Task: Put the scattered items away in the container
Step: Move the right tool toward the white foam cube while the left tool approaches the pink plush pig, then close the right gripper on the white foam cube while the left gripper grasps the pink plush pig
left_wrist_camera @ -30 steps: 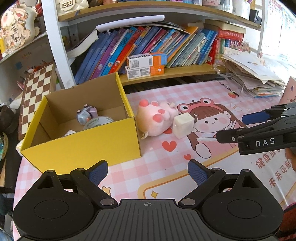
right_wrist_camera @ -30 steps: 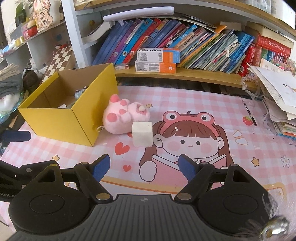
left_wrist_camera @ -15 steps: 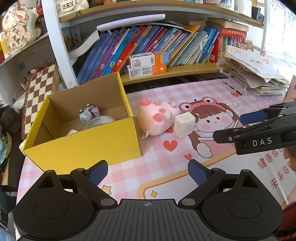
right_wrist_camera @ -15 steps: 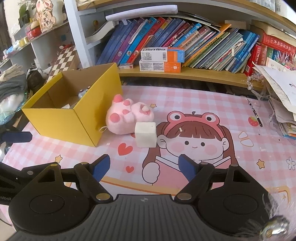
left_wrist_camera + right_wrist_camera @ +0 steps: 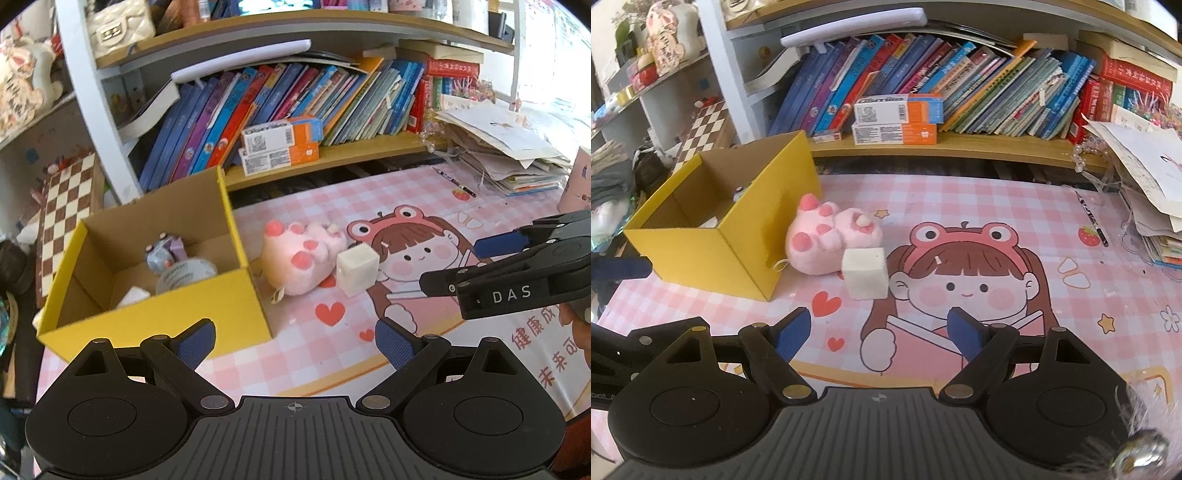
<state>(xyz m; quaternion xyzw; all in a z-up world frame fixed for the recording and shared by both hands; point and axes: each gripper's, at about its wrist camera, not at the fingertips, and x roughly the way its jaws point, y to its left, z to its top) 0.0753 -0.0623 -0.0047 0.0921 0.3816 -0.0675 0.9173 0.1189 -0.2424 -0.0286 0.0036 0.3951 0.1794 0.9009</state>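
Left gripper (image 5: 293, 338): jaws spread wide with nothing between the blue pads; it hangs above the checked mat, in front of the box's near corner.
Right gripper (image 5: 877, 330): jaws wide apart and empty, above the mat's cartoon girl, pointing towards the white cube. In the left wrist view it shows side-on at the right edge, marked "DAS".
Yellow cardboard box (image 5: 155, 314): open-topped, standing on the left part of the table, brown inside.
Inside the box: a small lilac figure toy (image 5: 164, 251) near the back, a round roll of tape (image 5: 184, 275) in front of it, and a white scrap (image 5: 133, 297) by the near wall.
Pink plush paw (image 5: 827, 236): lying on the mat just beside the box's right wall, its pink toe pads showing.
White cube (image 5: 866, 273): on the mat, touching the plush's near right side, out of the box.
Table mat (image 5: 997, 206): pink check with a girl in a frog hood printed on it.
Pen (image 5: 1093, 221): lies near the mat's far right edge, well apart from the box.
Bookshelf (image 5: 960, 147): behind the table, leaning books and two orange and white cartons (image 5: 897, 120) stacked on it.
Paper pile (image 5: 509, 158): heaped at the right end of the table.
Chessboard (image 5: 62, 210): propped behind the box on the left.
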